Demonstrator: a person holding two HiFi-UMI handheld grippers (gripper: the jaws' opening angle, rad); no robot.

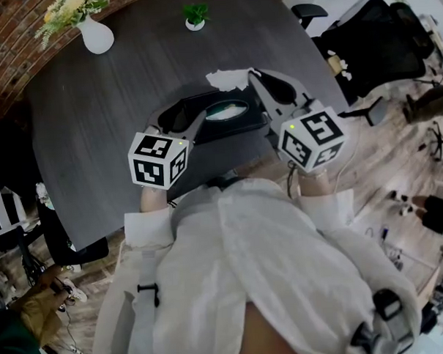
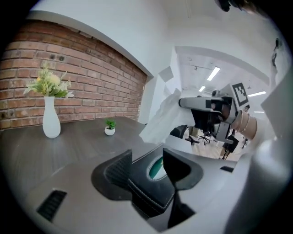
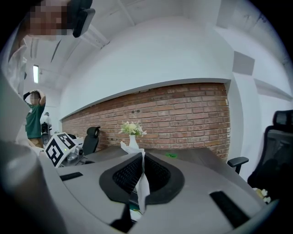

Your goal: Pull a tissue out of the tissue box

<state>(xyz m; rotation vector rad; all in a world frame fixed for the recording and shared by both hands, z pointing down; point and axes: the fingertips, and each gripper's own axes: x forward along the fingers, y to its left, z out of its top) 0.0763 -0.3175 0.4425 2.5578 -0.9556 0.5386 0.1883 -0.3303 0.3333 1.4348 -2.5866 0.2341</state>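
A black tissue box (image 1: 204,120) with an oval slot (image 1: 229,110) lies on the dark table (image 1: 95,141). My right gripper (image 1: 252,76) hangs above the box's far side, shut on a white tissue (image 1: 228,78). In the right gripper view the tissue (image 3: 140,183) is pinched between the jaws of that gripper (image 3: 139,157). In the left gripper view the tissue (image 2: 160,114) hangs from the right gripper (image 2: 201,104), apart from the slot (image 2: 156,168). My left gripper (image 2: 149,157) stands open over the box's near corner (image 2: 146,185), one jaw above its top; the head view shows this gripper (image 1: 176,114) at the box's left end.
A white vase with flowers (image 1: 94,31) and a small potted plant (image 1: 195,18) stand at the table's far side by a brick wall. Black office chairs (image 1: 380,33) stand on the floor to the right. A person in green (image 3: 33,121) stands far off.
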